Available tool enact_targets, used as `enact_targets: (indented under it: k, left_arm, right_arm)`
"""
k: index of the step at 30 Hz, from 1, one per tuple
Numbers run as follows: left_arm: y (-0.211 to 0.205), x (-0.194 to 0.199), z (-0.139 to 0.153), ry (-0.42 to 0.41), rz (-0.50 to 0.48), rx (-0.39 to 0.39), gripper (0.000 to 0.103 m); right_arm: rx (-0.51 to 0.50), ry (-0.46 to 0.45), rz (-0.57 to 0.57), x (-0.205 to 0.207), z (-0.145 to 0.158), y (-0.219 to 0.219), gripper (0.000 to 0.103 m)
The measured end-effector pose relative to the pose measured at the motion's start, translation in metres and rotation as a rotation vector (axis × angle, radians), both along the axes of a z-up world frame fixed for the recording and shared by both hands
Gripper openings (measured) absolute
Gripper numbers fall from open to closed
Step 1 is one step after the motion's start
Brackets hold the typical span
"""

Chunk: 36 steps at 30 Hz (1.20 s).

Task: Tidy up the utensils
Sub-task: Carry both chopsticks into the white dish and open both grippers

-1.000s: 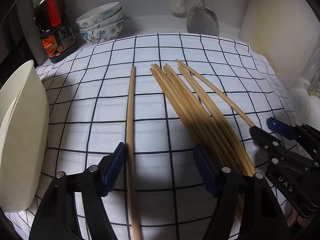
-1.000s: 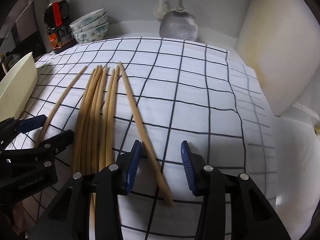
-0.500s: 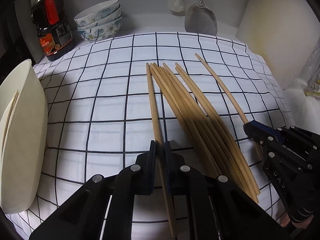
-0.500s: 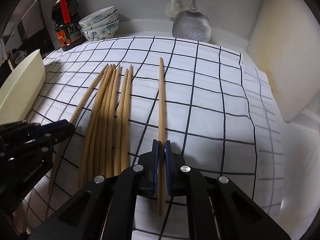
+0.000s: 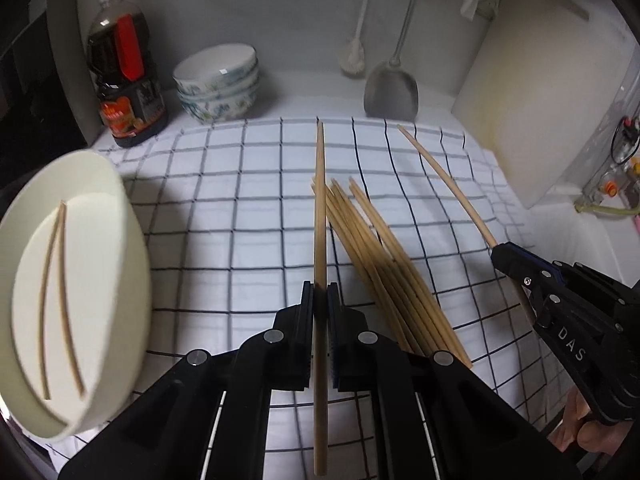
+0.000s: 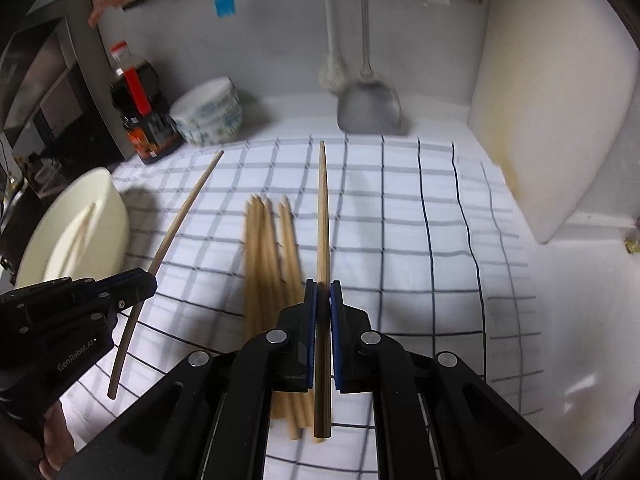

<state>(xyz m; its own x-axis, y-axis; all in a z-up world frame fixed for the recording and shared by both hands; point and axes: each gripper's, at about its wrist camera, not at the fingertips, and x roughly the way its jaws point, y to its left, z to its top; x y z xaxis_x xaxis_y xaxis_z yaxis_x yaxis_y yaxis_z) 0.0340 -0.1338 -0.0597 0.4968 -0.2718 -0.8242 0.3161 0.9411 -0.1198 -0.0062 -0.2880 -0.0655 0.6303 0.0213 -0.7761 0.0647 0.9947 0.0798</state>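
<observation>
One chopstick (image 5: 320, 216) pinched between the pads of the left gripper (image 5: 320, 304), lifted off the cloth, running straight ahead from the fingers with its rear end sticking back past them. A second chopstick (image 6: 323, 216) clamped the same way in the right gripper (image 6: 323, 300), likewise raised and pointing forward. Both pairs of fingers pressed tight against the wood.

Between the two grippers, down on the checked cloth (image 5: 240, 216): a loose bundle of chopsticks (image 5: 380, 264), lying side by side, tips fanned a little, just right of the left gripper's fingers and just left of the right gripper's. Seen from the left wrist, right gripper off to the right, a bare hand (image 5: 580, 424) wrapped around its handle. Seen from the right wrist, left gripper low on the left, chopstick angled up and away from it.

Left of the left gripper: a cream holder (image 5: 132, 264), blurred, with two chopsticks (image 5: 60, 300) already inside. Far ahead, against the back wall: a dark oil bottle (image 5: 124, 80) with red cap, a stack of patterned bowls (image 5: 218, 84) beside it, a metal spatula (image 5: 392, 92) and a white brush (image 5: 354, 56) hanging. Ahead on the right: a pale cutting board (image 5: 540, 100) leaning upright.
</observation>
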Motion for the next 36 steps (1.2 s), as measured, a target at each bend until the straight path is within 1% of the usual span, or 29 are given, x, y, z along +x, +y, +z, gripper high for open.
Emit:
enact_targets:
  k: [3, 7, 10, 14, 19, 21, 23, 26, 29, 32, 33, 34, 35, 36]
  left_arm:
    - [0.022, 0.000, 0.025, -0.038, 0.014, -0.015, 0.007]
    - [0.065, 0.000, 0.053, -0.083, 0.062, -0.025, 0.007]
    - [0.100, -0.001, 0.068, -0.103, 0.107, -0.022, 0.007]
    - [0.151, 0.001, 0.076, -0.110, 0.180, -0.013, 0.007]
    - [0.215, 0.007, 0.067, -0.082, 0.282, 0.013, 0.007]
    - [0.237, 0.012, 0.059, -0.055, 0.318, 0.019, 0.007]
    - [0.252, 0.016, 0.049, -0.028, 0.342, 0.019, 0.007]
    - [0.267, 0.023, 0.037, 0.006, 0.356, 0.007, 0.007]
    - [0.272, 0.030, 0.027, 0.026, 0.353, 0.002, 0.007]
    - [0.269, 0.038, 0.016, 0.047, 0.339, 0.017, 0.008]
    - [0.269, 0.041, 0.011, 0.067, 0.333, 0.024, 0.009]
    - [0.270, 0.043, 0.008, 0.085, 0.333, 0.035, 0.015]
    - [0.271, 0.044, 0.006, 0.102, 0.336, 0.047, 0.020]
    - [0.274, 0.043, 0.005, 0.103, 0.342, 0.052, 0.030]
  right_arm:
    - [0.003, -0.032, 0.016, -0.001, 0.022, 0.017, 0.006]
    - [0.023, -0.070, 0.065, 0.001, 0.046, 0.051, 0.007]
    - [0.055, -0.085, 0.106, 0.006, 0.054, 0.078, 0.006]
    - [0.085, -0.090, 0.186, 0.018, 0.059, 0.125, 0.006]
    - [0.119, -0.078, 0.285, 0.040, 0.060, 0.181, 0.007]
    - [0.128, -0.061, 0.314, 0.047, 0.057, 0.201, 0.006]
    - [0.140, -0.021, 0.340, 0.057, 0.048, 0.223, 0.007]
    - [0.152, 0.014, 0.365, 0.068, 0.041, 0.246, 0.006]
    - [0.151, 0.036, 0.392, 0.080, 0.035, 0.268, 0.007]
    - [0.145, 0.071, 0.405, 0.089, 0.026, 0.283, 0.007]
    - [0.146, 0.090, 0.411, 0.092, 0.022, 0.286, 0.008]
    - [0.145, 0.101, 0.410, 0.092, 0.019, 0.288, 0.022]
    - [0.139, 0.112, 0.401, 0.093, 0.018, 0.287, 0.032]
    - [0.128, 0.099, 0.384, 0.091, 0.020, 0.285, 0.044]
